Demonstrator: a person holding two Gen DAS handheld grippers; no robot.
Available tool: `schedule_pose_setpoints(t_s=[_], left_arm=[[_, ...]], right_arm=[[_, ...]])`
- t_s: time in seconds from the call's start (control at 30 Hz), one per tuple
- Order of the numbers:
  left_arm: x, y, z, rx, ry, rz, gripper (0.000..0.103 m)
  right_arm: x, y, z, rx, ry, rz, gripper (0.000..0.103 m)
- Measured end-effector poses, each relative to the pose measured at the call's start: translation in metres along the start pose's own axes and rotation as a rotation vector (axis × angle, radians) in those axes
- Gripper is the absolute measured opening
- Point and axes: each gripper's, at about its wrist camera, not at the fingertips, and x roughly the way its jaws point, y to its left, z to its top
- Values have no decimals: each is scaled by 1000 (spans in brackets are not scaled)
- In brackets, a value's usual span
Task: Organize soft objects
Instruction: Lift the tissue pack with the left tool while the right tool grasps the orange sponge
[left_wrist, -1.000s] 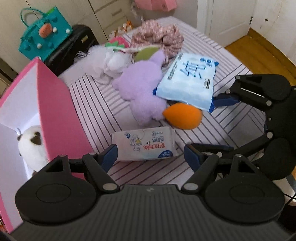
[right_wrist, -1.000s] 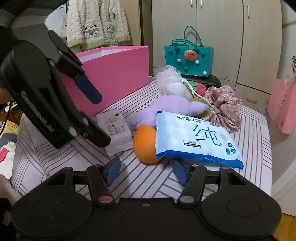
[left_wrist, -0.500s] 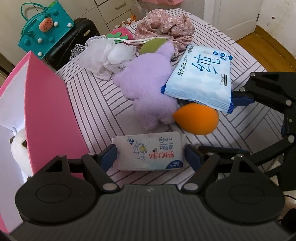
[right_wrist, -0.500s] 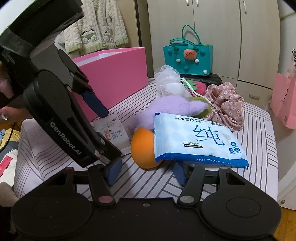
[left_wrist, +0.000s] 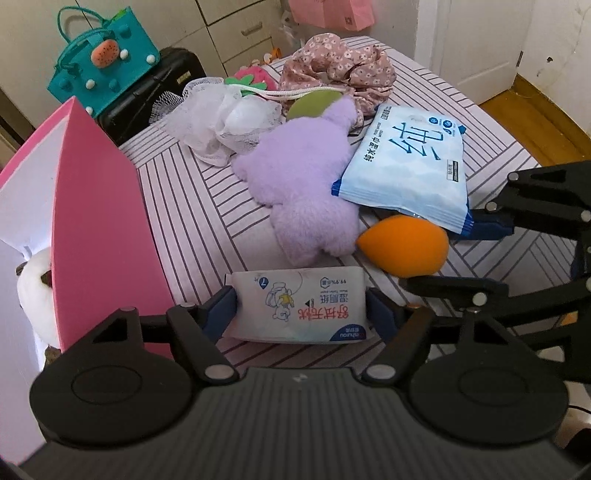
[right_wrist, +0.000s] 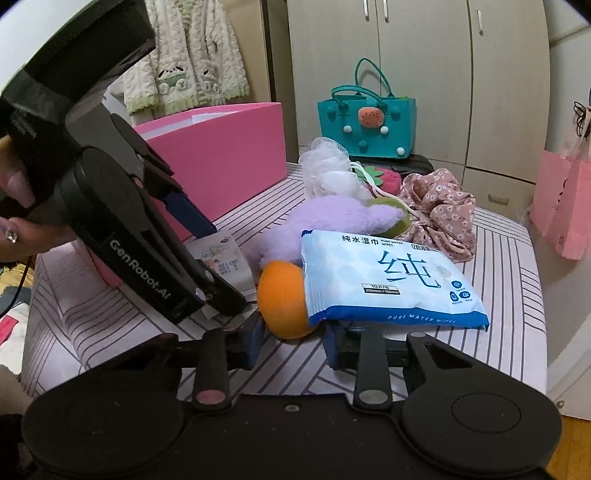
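Observation:
My left gripper (left_wrist: 301, 314) is open, its blue pads on both sides of a small white wipes pack (left_wrist: 299, 304) lying on the striped table; the pads look close to or touching its ends. My right gripper (right_wrist: 291, 341) is open around the near end of an orange egg-shaped sponge (right_wrist: 282, 304), under the edge of a large blue wipes pack (right_wrist: 388, 280). The sponge (left_wrist: 404, 243) and blue pack (left_wrist: 406, 166) also show in the left wrist view, beside a purple plush (left_wrist: 306, 192). The small pack (right_wrist: 221, 262) is partly hidden behind the left gripper in the right wrist view.
An open pink box (left_wrist: 96, 221) stands at the left with a white plush (left_wrist: 37, 291) inside. Farther back lie a white mesh puff (left_wrist: 225, 118), a green sponge (left_wrist: 314, 105), a floral cloth (left_wrist: 336, 70) and a strawberry toy (left_wrist: 251, 77). A teal bag (right_wrist: 367, 125) stands behind the table.
My left gripper moved forward until the small white pack sits between its pads. My right gripper moved in on the orange sponge, its fingers now around the sponge's near end.

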Motion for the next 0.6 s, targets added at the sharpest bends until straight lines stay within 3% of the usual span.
schedule_pose_setpoints(t_s=[0.23,0.4,0.6], left_arm=[[-9,-9,-9,17,-21,-63,75],[-7,-10,-6,-1,-12,-64,77],[-3,-7,-4,-19,10,-86,84]], right_arm=[[-11,0,-1,4,48,-11,37],[-14,0,-2,-33,83,-15,39],[-12,1,0,-62,83,-6,42]])
